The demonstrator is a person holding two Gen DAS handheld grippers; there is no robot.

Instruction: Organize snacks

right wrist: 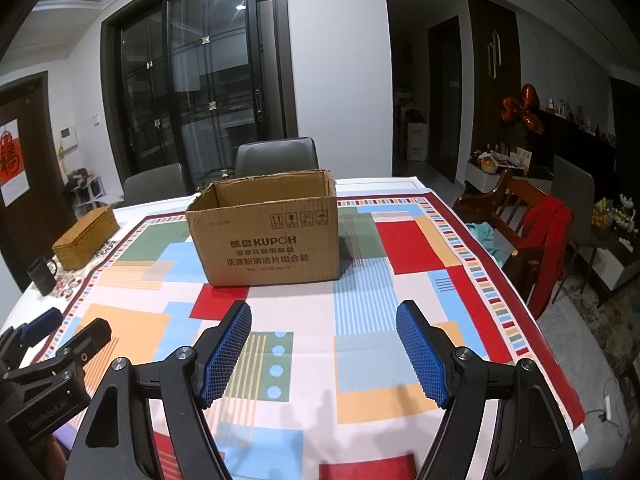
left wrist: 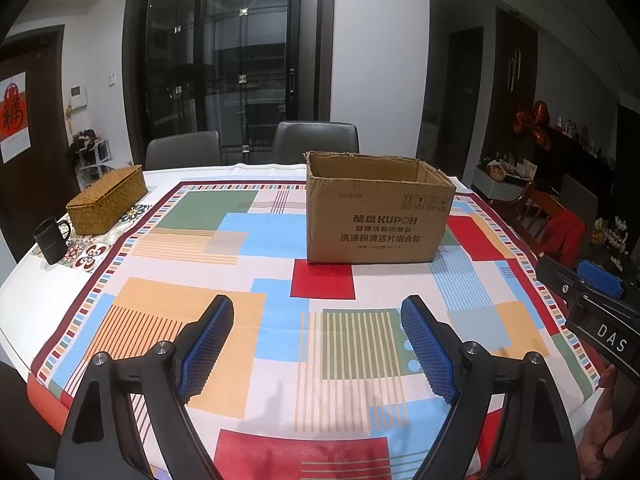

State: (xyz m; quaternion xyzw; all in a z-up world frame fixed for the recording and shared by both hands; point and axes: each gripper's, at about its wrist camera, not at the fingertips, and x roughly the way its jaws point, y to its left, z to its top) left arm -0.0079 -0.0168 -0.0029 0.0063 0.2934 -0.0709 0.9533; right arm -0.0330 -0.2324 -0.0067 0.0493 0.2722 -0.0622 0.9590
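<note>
I am in a home dining room: a table under a bright patterned tablecloth point(left wrist: 256, 240) fills my view, with grey dining chairs point(left wrist: 316, 140) at twelve o'clock before dark glass sliding doors point(left wrist: 240, 72). A wooden chair point(right wrist: 516, 216) draped in red sits at two o'clock, a woven basket point(left wrist: 106, 200) and black mug point(left wrist: 51, 240) at ten.

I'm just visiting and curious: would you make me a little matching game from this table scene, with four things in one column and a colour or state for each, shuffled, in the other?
Things:
1. cardboard box
2. mug
3. woven basket
4. garment on the wooden chair

Descriptions:
A. black, near the table's left edge
B. red, draped over a backrest
C. open at the top, printed lettering on its side
D. golden brown, lid closed

Pairs: 1-C, 2-A, 3-D, 4-B
</note>
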